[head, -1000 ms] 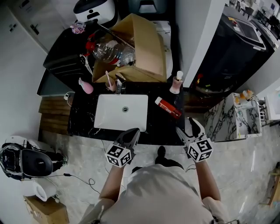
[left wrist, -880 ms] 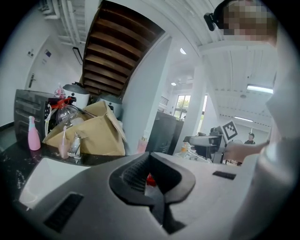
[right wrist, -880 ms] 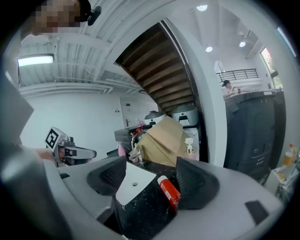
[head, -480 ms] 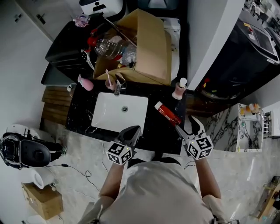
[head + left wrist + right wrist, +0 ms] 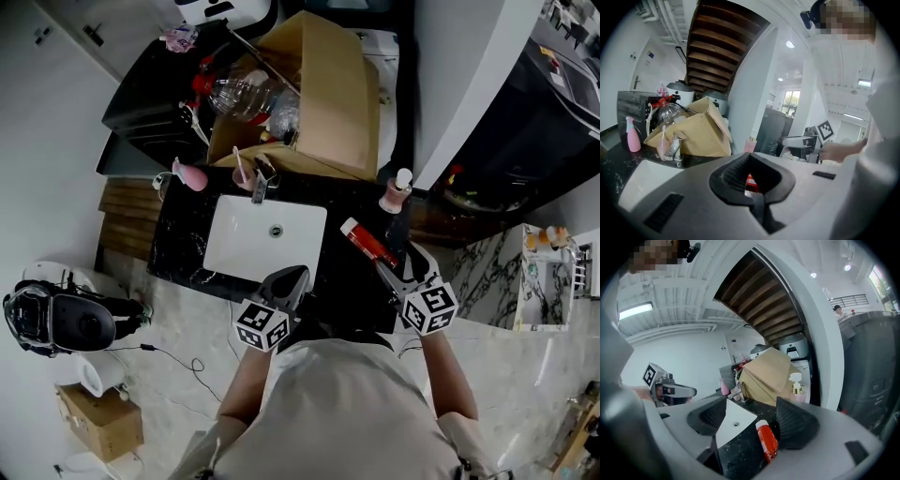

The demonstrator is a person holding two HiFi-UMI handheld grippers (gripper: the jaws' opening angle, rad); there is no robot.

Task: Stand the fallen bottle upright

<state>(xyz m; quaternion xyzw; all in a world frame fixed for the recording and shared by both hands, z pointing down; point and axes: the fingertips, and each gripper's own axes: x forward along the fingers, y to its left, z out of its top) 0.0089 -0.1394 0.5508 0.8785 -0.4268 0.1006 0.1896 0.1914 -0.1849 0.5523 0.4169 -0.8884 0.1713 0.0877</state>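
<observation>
A red bottle with a white cap (image 5: 368, 245) (image 5: 766, 439) lies on its side on the black marble counter (image 5: 341, 272), right of the white sink (image 5: 264, 235). My right gripper (image 5: 397, 267) (image 5: 752, 417) hovers open just in front of it, the bottle lying between the jaws in the right gripper view. My left gripper (image 5: 290, 279) (image 5: 751, 172) is shut at the counter's front edge below the sink; a sliver of the red bottle (image 5: 751, 182) shows past its tips.
A pink pump bottle (image 5: 397, 192) stands behind the red one. A cardboard box (image 5: 323, 94) with plastic bottles sits at the back. A pink spray bottle (image 5: 188, 174) and a faucet (image 5: 263, 178) stand behind the sink. A white wall (image 5: 459, 84) borders the right.
The view has shifted forward so the counter sits closer. My right gripper has come up to the near end of the red bottle. The left gripper has reached the counter edge.
</observation>
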